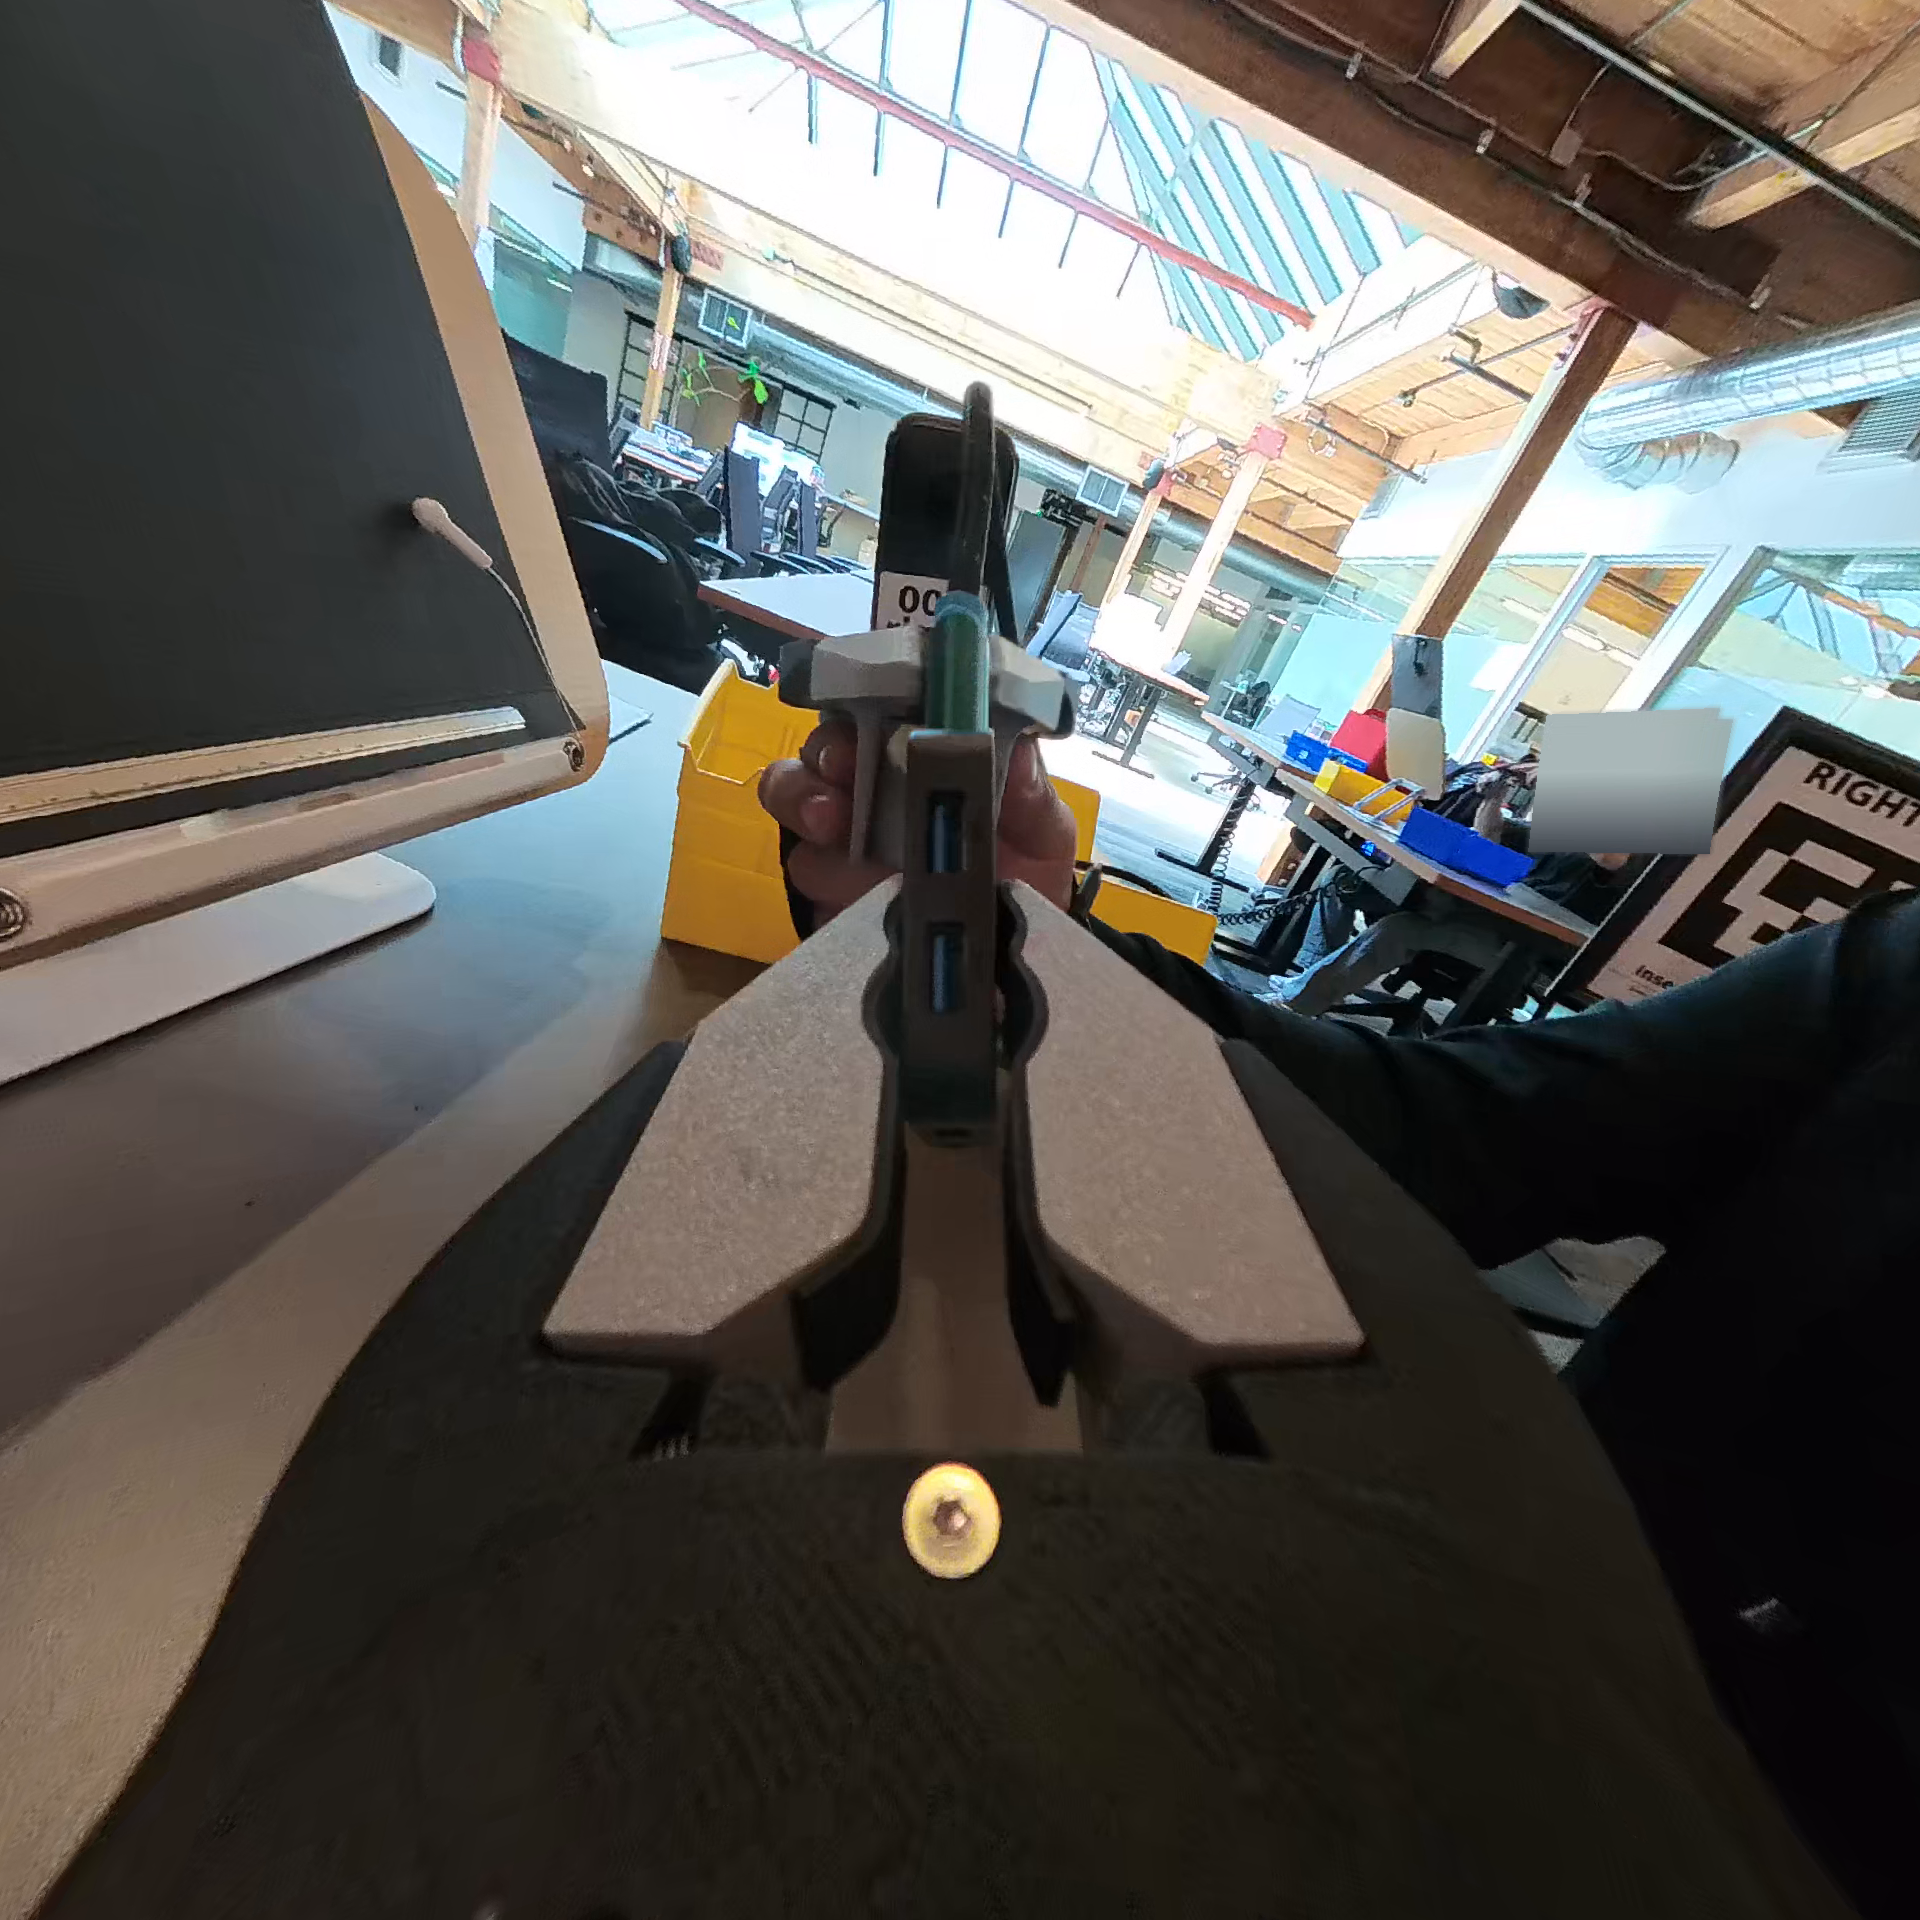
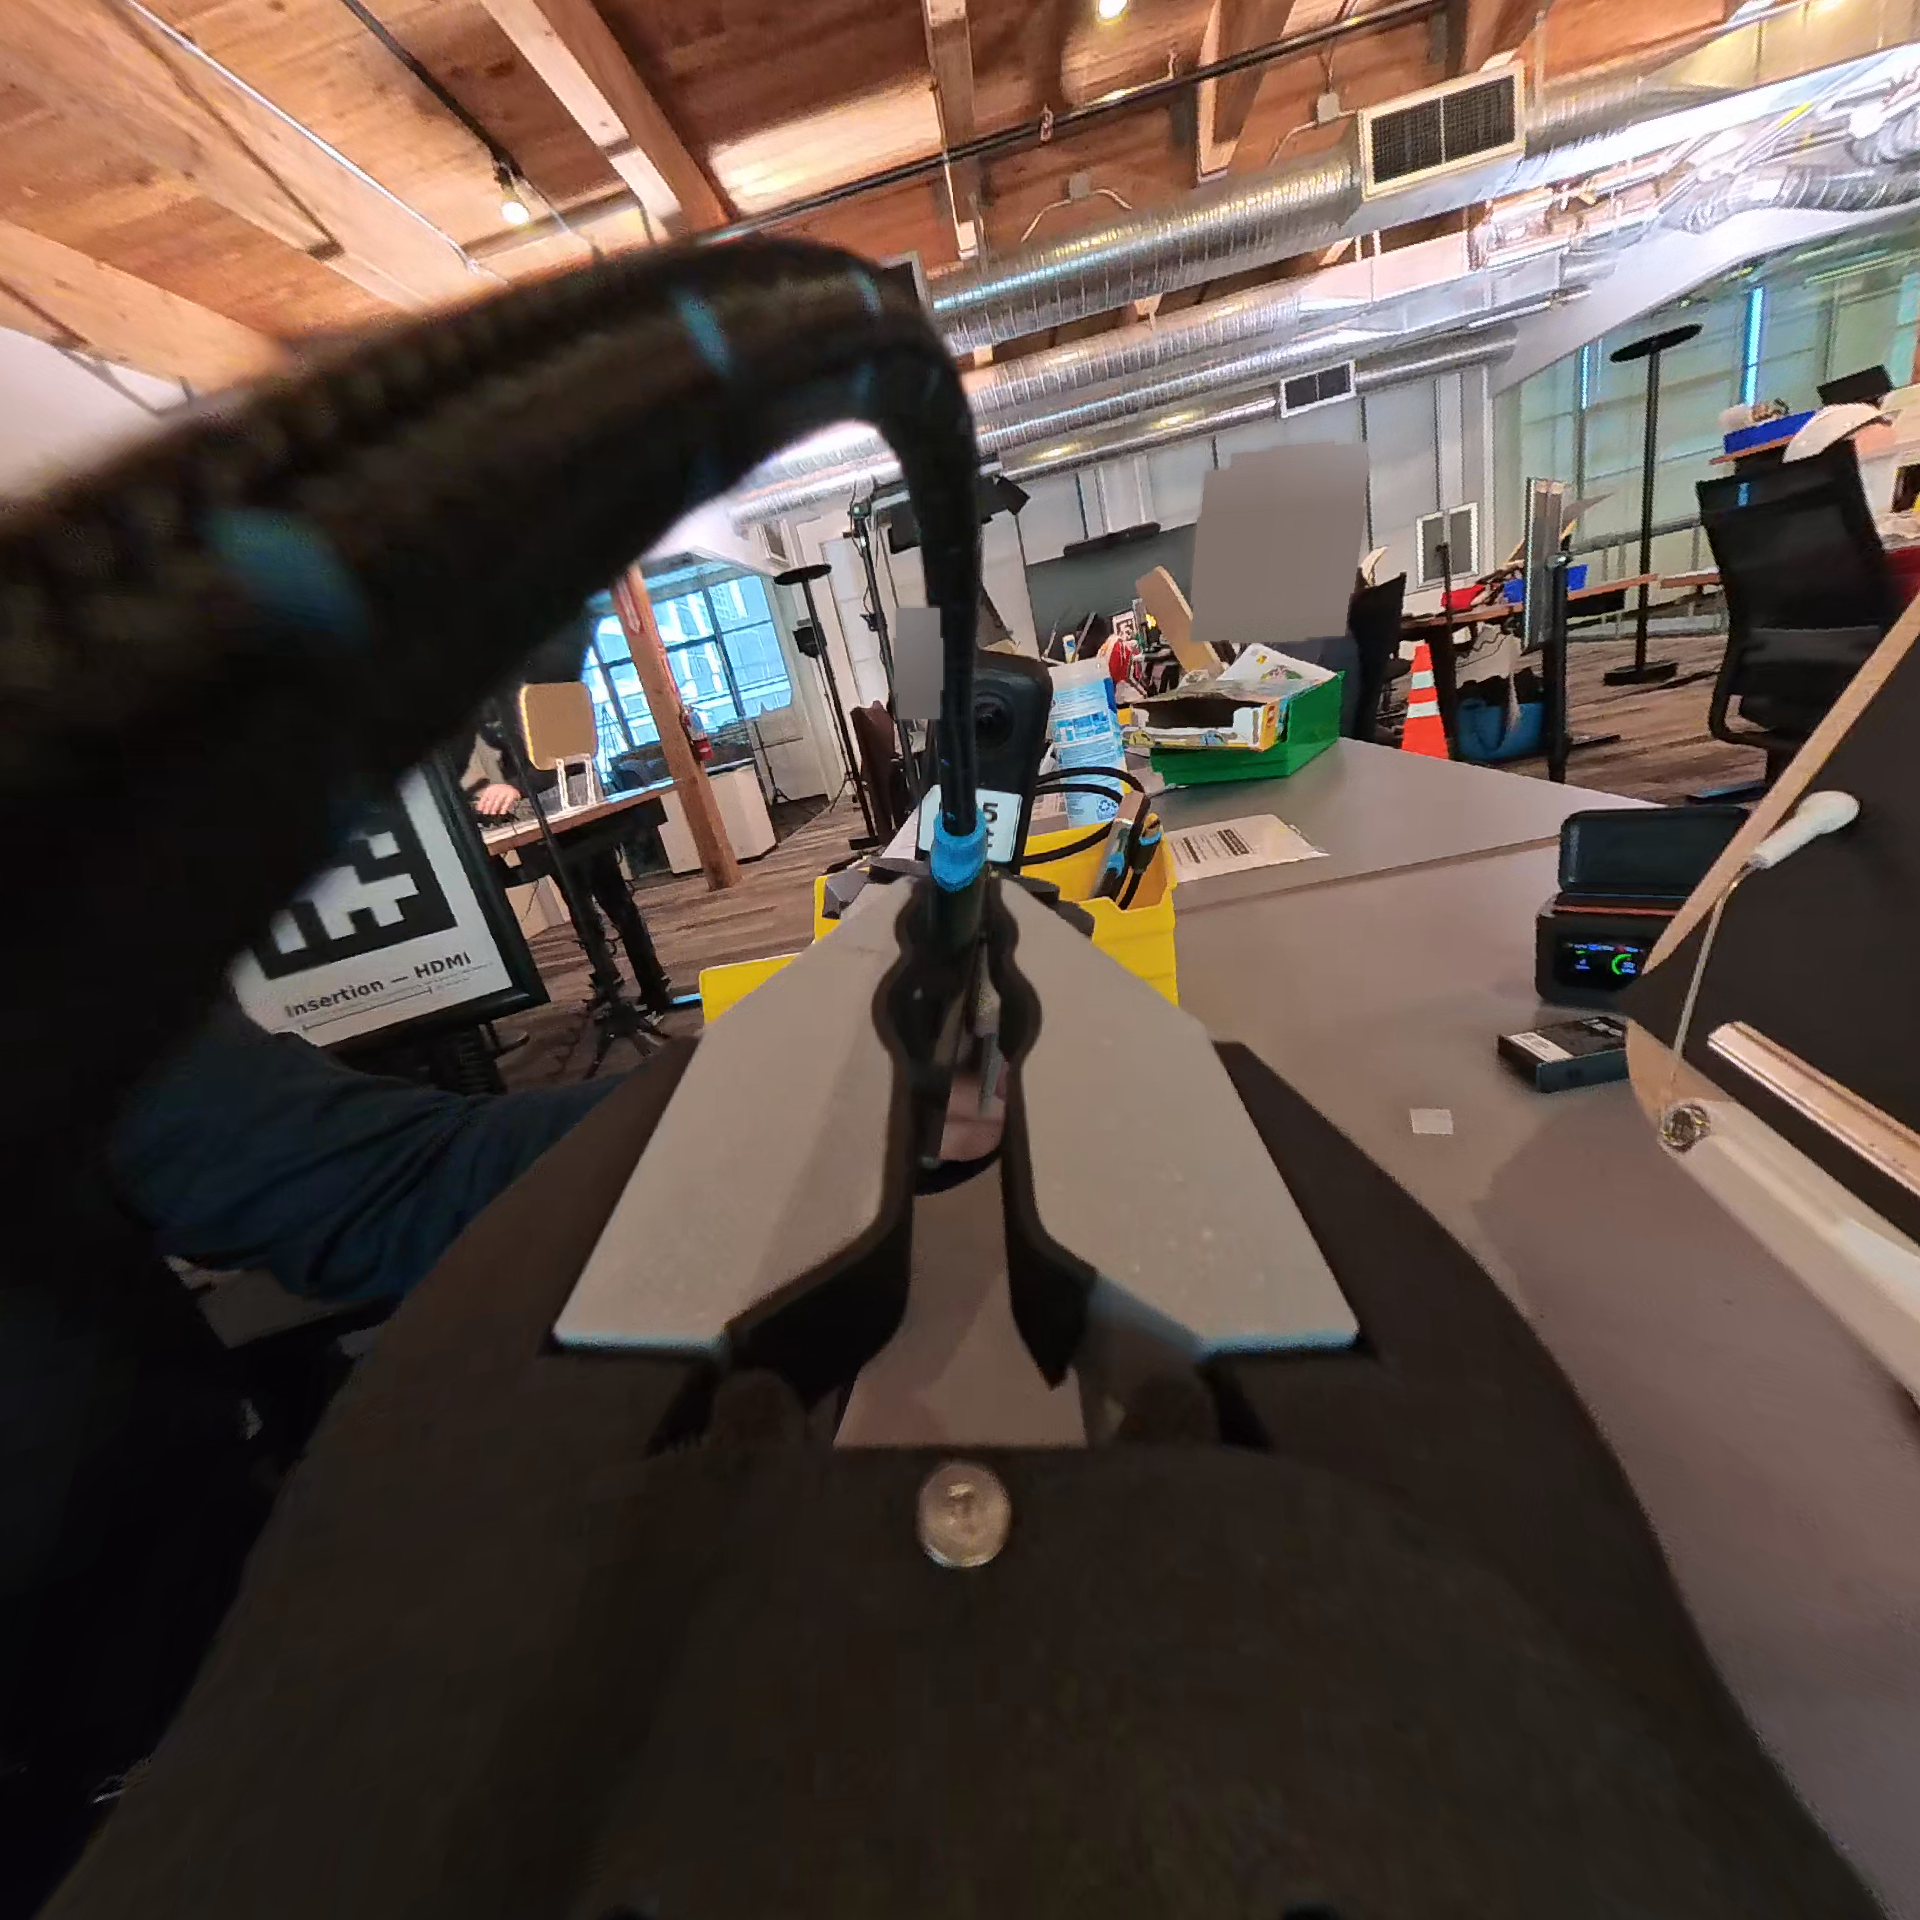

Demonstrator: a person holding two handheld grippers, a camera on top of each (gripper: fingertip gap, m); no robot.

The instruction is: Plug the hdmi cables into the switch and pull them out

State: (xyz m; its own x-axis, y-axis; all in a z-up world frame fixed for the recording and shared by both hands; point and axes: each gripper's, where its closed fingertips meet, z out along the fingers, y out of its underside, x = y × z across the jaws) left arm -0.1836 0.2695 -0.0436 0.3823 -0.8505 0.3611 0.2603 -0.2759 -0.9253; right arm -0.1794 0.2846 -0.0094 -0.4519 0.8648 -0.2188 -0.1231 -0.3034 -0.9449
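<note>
Left wrist view: left gripper (image 1: 948, 997) is closed tight on the switch (image 1: 943, 935), a slim dark block standing on edge between the fingers, two blue ports facing the camera. At 12 o'clock from it, the right gripper (image 1: 940, 681) comes in head-on, with a hand (image 1: 914, 821) behind it. It carries the plug (image 1: 958, 675), green-blue body, sitting right at the switch's far end. Can't tell whether it's seated or just touching. Cable (image 1: 977, 488) loops up past 12. Yellow bin (image 1: 727, 821) at 10 o'clock on the table (image 1: 260, 1091), monitor (image 1: 208, 416) further out at 10.

Right wrist view: right gripper (image 2: 961, 966) is nearly shut, pinching the plug (image 2: 958, 894) by its body. Blue strain relief pokes out at 12, and the braided cable (image 2: 416, 499) arcs up and sweeps out to 9, close to the lens. The switch is hidden behind the fingers here. Bin (image 2: 1132, 925) sits just past the tips, between 12 and 1.

Step looks like insert or extract at the switch's end port. My advice:
- keep the plug axis in line with the switch's long axis, no yaw
- left holds rigid as the reaction, right moves straight along 12–6
- grip the plug body, not the cable
- that cable loop is stiff, so expect side load and don't let it twist the plug
</note>
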